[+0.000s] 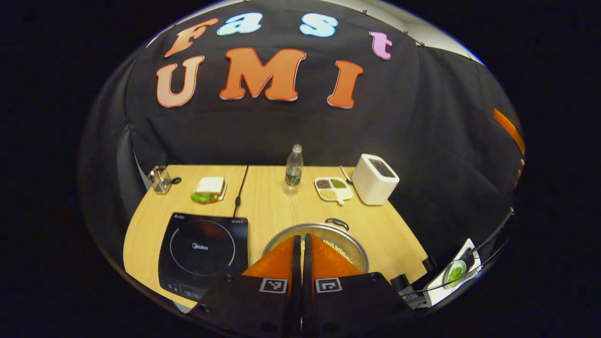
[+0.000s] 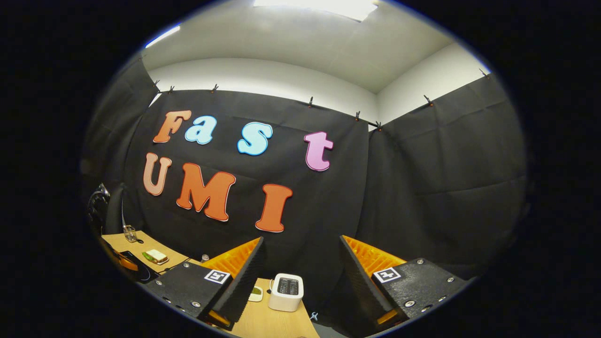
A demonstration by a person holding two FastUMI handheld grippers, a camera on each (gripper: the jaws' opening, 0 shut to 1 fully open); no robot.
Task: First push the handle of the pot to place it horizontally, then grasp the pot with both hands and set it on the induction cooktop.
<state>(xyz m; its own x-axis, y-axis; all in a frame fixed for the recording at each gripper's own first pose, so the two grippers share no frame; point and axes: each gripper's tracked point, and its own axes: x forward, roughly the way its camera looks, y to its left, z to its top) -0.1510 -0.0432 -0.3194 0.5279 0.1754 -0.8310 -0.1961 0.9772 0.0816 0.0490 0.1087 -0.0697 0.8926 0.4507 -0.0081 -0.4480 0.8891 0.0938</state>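
Observation:
A round metal pot (image 1: 348, 238) stands on the wooden table (image 1: 274, 202), just right of the black induction cooktop (image 1: 202, 249). A dark loop handle (image 1: 337, 222) shows at the pot's far rim, and pale grains lie inside. My left gripper (image 1: 301, 237) is shut with nothing between its fingers; it hangs over the pot's near side and hides much of it. My right gripper (image 2: 302, 239) is open and empty, held high and facing the booth wall, with the white toaster (image 2: 286, 291) below its gap.
Along the table's back stand a glass jar (image 1: 160, 179), a sandwich on a plate (image 1: 209, 189), a water bottle (image 1: 294, 170), a divided dish (image 1: 332, 188) and the toaster (image 1: 374, 179). A black cable (image 1: 240, 190) runs to the cooktop. The table's right edge is near the pot.

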